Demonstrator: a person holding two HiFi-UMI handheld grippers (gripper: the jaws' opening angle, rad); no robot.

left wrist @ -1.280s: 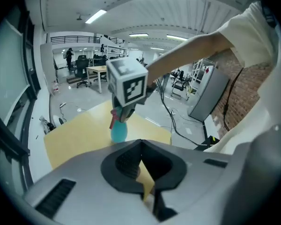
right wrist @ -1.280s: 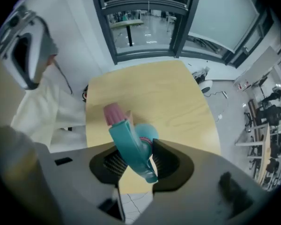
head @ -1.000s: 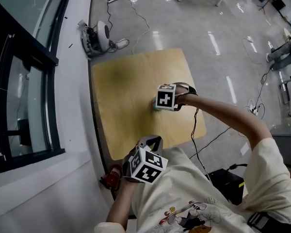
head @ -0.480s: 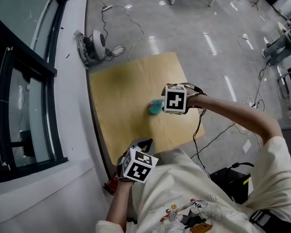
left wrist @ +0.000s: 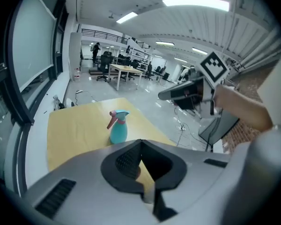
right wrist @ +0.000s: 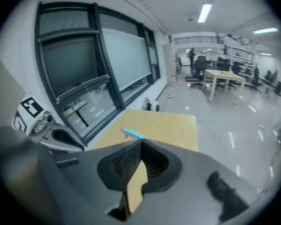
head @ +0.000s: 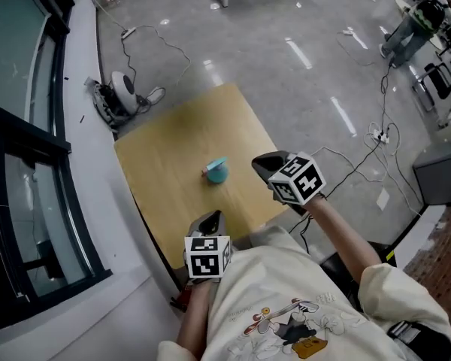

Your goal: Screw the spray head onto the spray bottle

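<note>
Right hand-held gripper (head: 260,164) hangs in the air just off the right near corner of the surface (head: 161,153). Its jaws have just been closing and now meet with nothing between them. Its marker cube (head: 298,177) is tipped up toward the person's head. The left hand-held gripper (head: 213,219) sits low over the near edge of the surface, close to the person's chest. Its jaws are likewise pressed together and empty.

Ahead of both, the spray bottle (head: 217,173) stands upright on the yellow wood, roughly mid-surface and a little toward the right side. Neither hand-held gripper touches it. The right one is near it and the left one is well apart from it. The body is teal, and the spray head (left wrist: 118,116) sits on top of it with a pink trigger hanging down at one side. How tightly the head is screwed on I cannot tell. In the right gripper view only the top of the spray head shows over the closed jaws.

Around the surface lies a grey, shiny floor (head: 301,74) with cables (head: 159,45) trailing across it. A white device (head: 122,89) rests on the floor by the far left corner of the surface, next to the dark-framed window (head: 22,171).
</note>
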